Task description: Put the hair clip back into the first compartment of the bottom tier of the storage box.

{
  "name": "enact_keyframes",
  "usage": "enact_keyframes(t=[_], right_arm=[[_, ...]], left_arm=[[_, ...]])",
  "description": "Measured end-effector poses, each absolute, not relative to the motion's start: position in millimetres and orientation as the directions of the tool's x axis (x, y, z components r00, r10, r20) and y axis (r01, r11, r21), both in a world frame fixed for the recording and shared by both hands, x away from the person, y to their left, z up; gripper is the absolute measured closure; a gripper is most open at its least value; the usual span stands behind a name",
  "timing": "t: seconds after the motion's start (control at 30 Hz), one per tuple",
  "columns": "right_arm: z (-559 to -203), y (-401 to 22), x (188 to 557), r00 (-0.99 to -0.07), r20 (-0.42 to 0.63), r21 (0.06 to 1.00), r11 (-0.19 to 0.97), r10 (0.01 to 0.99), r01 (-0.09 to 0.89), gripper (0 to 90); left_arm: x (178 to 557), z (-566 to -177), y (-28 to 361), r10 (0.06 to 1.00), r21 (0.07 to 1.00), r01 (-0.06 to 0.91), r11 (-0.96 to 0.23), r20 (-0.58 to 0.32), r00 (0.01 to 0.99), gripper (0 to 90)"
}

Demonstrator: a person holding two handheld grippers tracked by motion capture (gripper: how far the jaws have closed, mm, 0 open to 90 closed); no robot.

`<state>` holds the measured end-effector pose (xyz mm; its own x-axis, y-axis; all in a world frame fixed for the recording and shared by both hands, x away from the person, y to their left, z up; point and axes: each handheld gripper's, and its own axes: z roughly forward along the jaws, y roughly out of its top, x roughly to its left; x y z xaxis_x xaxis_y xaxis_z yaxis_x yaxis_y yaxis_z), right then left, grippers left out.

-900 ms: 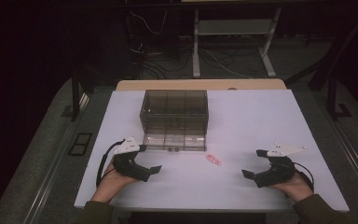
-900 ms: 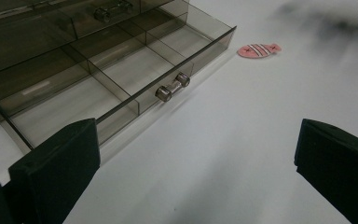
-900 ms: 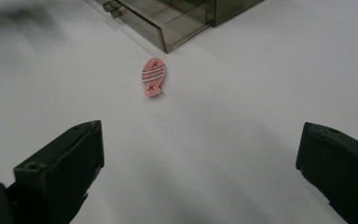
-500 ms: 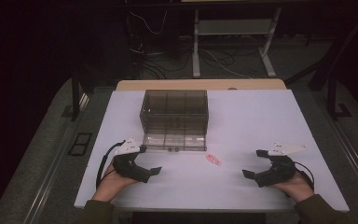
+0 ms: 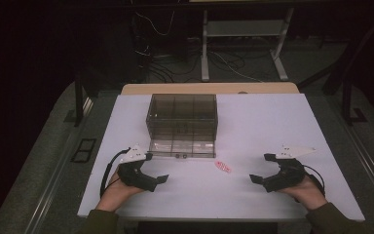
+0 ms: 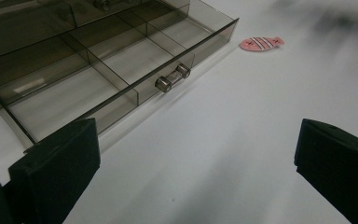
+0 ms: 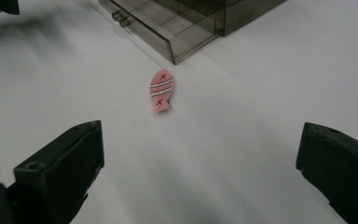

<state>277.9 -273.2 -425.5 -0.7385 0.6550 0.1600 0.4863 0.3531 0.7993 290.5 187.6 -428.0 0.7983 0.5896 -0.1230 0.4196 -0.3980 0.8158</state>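
While both rest on the white desk point(image 5: 272, 126) near its front edge, the left hand-held gripper point(image 5: 152, 170) and the right hand-held gripper point(image 5: 263, 168) have their black jaws spread wide, gripping nothing. Between them, slightly farther back, lies a small pink fish-shaped tag with white stripes point(image 5: 222, 167), flat on the desk. Just left of it and farther back stands a smoky transparent plastic drawer box point(image 5: 183, 117), its bottom divided drawer point(image 6: 121, 60) pulled open toward the person.
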Motion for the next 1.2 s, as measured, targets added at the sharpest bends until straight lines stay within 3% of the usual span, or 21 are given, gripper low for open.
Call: enact_keyframes(t=[1.2], right_arm=[[-415.9,-248.7,301.3,-0.762,0.159,0.790,0.382,0.628,0.479,0.3]], left_arm=[[288.9,-426.7,187.6,0.593,0.825,0.415,-0.383,-0.124,0.796,0.0]])
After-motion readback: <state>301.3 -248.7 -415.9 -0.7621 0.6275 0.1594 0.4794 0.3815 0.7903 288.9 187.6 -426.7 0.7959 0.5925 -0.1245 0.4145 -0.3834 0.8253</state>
